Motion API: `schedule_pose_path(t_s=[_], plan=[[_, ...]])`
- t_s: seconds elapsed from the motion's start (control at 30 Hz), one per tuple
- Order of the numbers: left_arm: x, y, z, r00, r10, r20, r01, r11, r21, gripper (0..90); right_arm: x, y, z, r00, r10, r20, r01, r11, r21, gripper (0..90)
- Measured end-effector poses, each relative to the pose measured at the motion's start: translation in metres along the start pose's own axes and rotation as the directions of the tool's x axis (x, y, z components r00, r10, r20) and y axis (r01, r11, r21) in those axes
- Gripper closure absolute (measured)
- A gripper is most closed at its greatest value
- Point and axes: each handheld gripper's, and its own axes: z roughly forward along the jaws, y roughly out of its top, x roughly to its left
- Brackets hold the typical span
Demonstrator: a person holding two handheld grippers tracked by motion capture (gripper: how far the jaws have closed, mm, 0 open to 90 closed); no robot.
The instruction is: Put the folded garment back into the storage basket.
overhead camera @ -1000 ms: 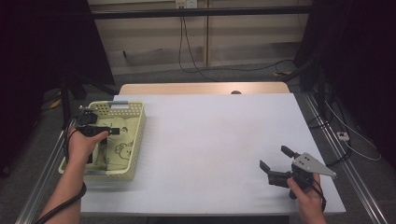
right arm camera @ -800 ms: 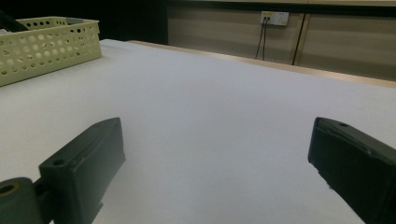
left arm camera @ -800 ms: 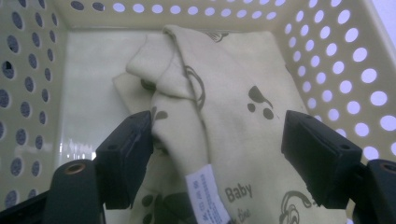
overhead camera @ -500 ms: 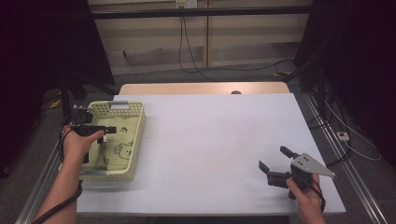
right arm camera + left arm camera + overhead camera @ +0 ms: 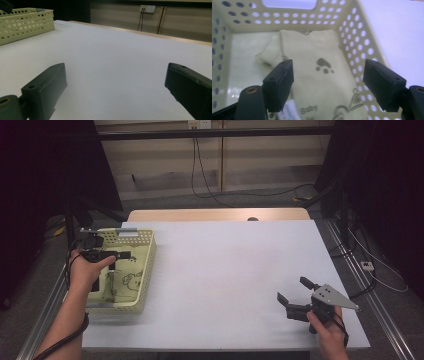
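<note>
A pale yellow perforated basket [image 5: 146,265] stands at the table's left edge. In it lies a folded cream cloth [image 5: 129,281] printed with paw marks and the word "Baby". My left gripper [image 5: 117,260] hovers over the basket, open and pointing down into it. In the left gripper view its jaws [image 5: 329,83] stand wide apart above the cloth [image 5: 312,50], with nothing between the pads. My right gripper [image 5: 295,291] rests low near the table's front right corner, open and empty. Its view looks along the white table between its spread jaws [image 5: 115,92].
A white sheet [image 5: 235,270] covers the table, with a wooden strip [image 5: 215,215] along the far edge. In the right gripper view the basket [image 5: 25,23] sits far off at the upper left. Cables and a wall socket lie beyond the table.
My left hand has shifted slightly to the left over the basket. The right gripper has kept still.
</note>
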Motion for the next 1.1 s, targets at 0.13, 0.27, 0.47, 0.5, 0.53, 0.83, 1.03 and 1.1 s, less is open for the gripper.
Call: schedule_pose_path(t_s=[0.13, 0.27, 0.47, 0.5, 0.53, 0.83, 1.03, 1.1], plan=[[-0.012, 0.005, -0.001, 0.9991, 0.039, 0.019, -0.038, 0.9993, -0.003, 25.2, -0.001, 0.000, 0.000, 1.0000, -0.004, -0.002, 0.004, 1.000, 0.001, 3.7], [-0.023, 0.008, 0.000, 0.9966, 0.061, 0.056, -0.061, 0.9981, -0.007, 24.9, -0.001, 0.000, 0.000, 1.0000, -0.001, -0.002, 0.001, 1.000, 0.000, 3.7], [-0.041, 0.008, 0.002, 0.9893, 0.107, 0.099, -0.108, 0.9942, -0.003, 24.9, 0.000, 0.000, 0.000, 1.0000, 0.001, -0.005, -0.001, 1.000, 0.004, 3.7], [-0.044, 0.008, 0.003, 0.9884, 0.112, 0.103, -0.112, 0.9937, -0.002, 24.8, 0.000, 0.000, 0.000, 1.0000, 0.001, -0.005, -0.001, 1.000, 0.004, 3.7], [-0.046, 0.008, 0.003, 0.9873, 0.118, 0.107, -0.118, 0.9930, -0.005, 24.8, 0.000, 0.000, 0.000, 1.0000, 0.001, -0.005, -0.001, 1.000, 0.004, 3.7], [-0.066, 0.008, 0.004, 0.9743, 0.158, 0.161, -0.157, 0.9875, -0.019, 24.8, 0.000, 0.000, 0.000, 1.0000, 0.000, -0.009, 0.000, 1.000, 0.000, 3.6], [-0.076, 0.006, 0.007, 0.9669, 0.175, 0.185, -0.174, 0.9845, -0.025, 24.8, 0.000, 0.000, 0.000, 0.9999, 0.001, -0.010, -0.001, 1.000, 0.001, 3.7], [-0.079, 0.006, 0.007, 0.9644, 0.183, 0.191, -0.181, 0.9831, -0.028, 24.8, 0.000, 0.000, 0.000, 1.0000, 0.001, -0.008, -0.001, 1.000, 0.002, 3.7]])
